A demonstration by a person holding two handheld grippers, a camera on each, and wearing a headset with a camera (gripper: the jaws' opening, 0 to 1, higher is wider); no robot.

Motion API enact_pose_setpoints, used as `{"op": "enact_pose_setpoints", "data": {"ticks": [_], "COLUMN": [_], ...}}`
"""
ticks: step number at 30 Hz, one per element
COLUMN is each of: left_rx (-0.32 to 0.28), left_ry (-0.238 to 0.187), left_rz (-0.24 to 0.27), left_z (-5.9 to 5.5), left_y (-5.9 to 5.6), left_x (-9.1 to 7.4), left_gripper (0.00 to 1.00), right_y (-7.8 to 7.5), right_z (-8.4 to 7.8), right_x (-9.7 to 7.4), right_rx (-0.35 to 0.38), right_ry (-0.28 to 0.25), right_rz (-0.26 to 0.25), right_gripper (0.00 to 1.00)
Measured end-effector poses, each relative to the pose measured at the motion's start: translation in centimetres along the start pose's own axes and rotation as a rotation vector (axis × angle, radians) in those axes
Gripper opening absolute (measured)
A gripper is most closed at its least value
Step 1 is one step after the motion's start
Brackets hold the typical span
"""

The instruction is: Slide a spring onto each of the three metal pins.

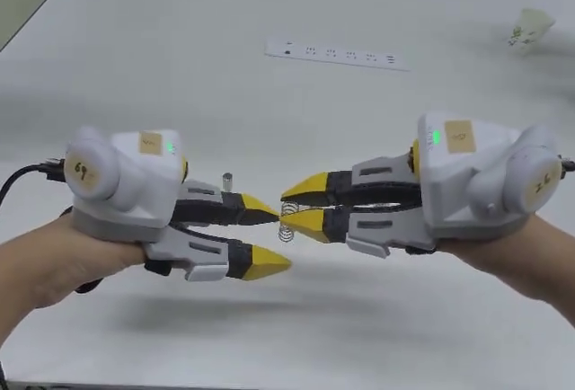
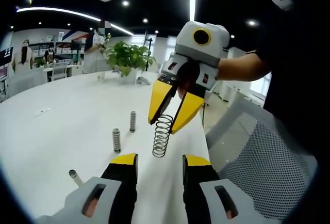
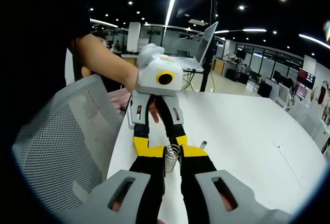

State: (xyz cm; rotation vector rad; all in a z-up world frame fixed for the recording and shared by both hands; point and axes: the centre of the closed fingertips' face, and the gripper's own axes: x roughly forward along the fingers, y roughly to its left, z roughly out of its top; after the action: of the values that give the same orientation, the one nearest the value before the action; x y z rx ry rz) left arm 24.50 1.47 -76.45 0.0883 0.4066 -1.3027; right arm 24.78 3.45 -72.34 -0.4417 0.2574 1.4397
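- Right gripper (image 1: 286, 210) clamps a spring (image 1: 286, 232) between its yellow tips, just above the white table (image 1: 180, 66).
- Left gripper (image 1: 277, 241) faces it tip to tip, jaws apart, holding nothing.
- Nearby: two spring-clad pins (image 2: 116, 140) and one bare pin (image 2: 73, 175) — a power strip (image 1: 337, 52) lies well beyond.

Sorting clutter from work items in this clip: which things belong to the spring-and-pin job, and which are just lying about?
Job: spring, in the shut jaws of the right gripper; left gripper, jaws open; near sprung pin; far sprung pin; bare pin.
Lying about: power strip; potted plant; laptop; mesh chair.
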Motion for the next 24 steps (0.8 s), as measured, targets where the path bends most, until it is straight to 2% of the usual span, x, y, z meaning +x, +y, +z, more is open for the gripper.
{"op": "enact_pose_setpoints", "data": {"ticks": [10,24], "left_rx": [-0.009,-0.011], "left_ry": [-0.013,0.002], "left_rz": [0.026,0.061], "left_z": [0.4,-0.2], "left_y": [0.7,1.5], "left_x": [-0.4,-1.6], "left_gripper": [0.36,0.47], "right_y": [-0.2,-0.8], "right_z": [-0.2,-0.5], "right_x": [0.1,-0.1], "right_rx": [-0.001,0.007], "right_ry": [0.006,0.006], "right_rz": [-0.011,-0.042], "right_gripper": [0.07,0.07]}}
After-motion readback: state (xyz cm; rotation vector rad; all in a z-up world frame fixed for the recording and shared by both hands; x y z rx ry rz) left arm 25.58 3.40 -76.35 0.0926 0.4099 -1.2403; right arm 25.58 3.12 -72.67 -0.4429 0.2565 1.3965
